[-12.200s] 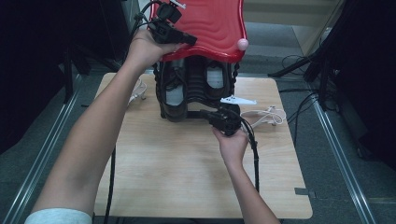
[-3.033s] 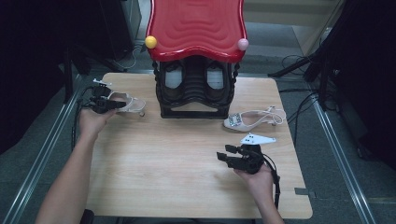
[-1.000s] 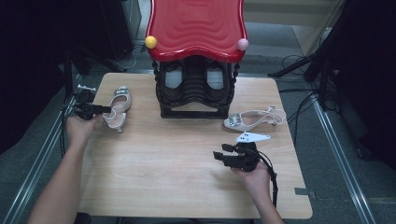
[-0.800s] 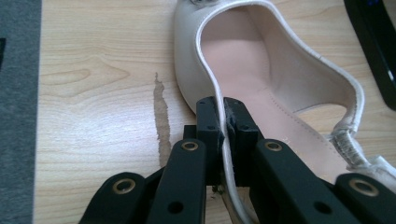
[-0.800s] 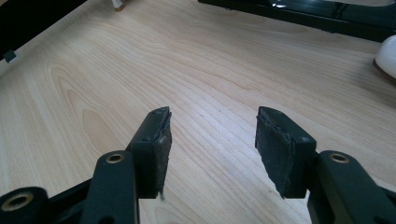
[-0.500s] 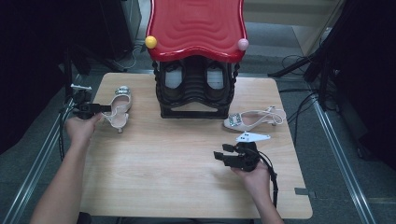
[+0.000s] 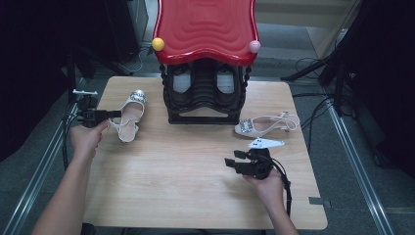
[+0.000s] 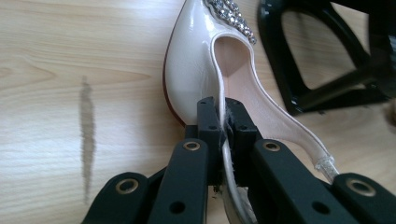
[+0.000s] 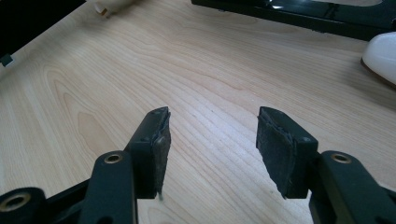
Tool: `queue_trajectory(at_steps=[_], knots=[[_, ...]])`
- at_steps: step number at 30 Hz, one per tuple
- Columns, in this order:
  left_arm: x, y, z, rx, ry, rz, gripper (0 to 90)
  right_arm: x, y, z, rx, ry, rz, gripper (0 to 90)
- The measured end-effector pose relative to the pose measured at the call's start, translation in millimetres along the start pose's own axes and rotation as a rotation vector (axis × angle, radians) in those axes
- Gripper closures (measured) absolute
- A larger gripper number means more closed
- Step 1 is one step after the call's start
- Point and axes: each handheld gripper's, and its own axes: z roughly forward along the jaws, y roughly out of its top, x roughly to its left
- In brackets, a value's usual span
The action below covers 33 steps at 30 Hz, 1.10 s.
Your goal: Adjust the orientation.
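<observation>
At the counter's (image 7: pixel 195 196) left edge my left gripper (image 8: pixel 223 122) has just closed its jaws on the cream shoe's (image 8: pixel 196 70) side rim; my right gripper (image 9: pixel 211 140) rests wide open, empty, near the second shoe (image 7: pixel 264 125).

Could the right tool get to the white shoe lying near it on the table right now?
Probably yes. The right tool is open and holds nothing, and the shoe lies just beyond it on the table, with bare wood between. The black rack stands off to one side.

Lab: railed wooden table (image 7: pixel 195 191), floor cables (image 7: pixel 313 63)
</observation>
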Motion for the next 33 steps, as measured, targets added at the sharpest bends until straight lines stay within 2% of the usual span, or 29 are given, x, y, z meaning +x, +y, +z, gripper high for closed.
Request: queue_trajectory(at_steps=[8,13,17,20,25,33], knots=[[-16.2,-25.5,-12.4,-0.008,-0.073,0.02,87.3,-2.1,2.7,2.1,-0.001,-0.001,-0.003,45.8],[-28.1,-40.9,-21.6,0.009,-0.084,0.052,87.3,-3.3,5.3,4.9,-0.001,0.002,-0.004,45.7],[-34.5,-52.7,-28.4,0.001,-0.099,0.055,87.3,-4.8,6.6,6.0,-0.011,0.001,-0.005,45.7],[-40.9,-60.4,-32.6,0.009,-0.105,0.072,87.3,-7.2,7.5,6.9,-0.021,0.001,0.002,45.7],[-61.2,-75.9,-31.3,0.045,-0.126,0.116,87.3,-9.1,11.7,10.4,-0.005,-0.008,0.003,45.7],[-91.7,-90.1,-25.7,0.086,-0.199,0.175,87.2,-6.5,15.6,16.9,0.008,-0.004,-0.021,45.6]])
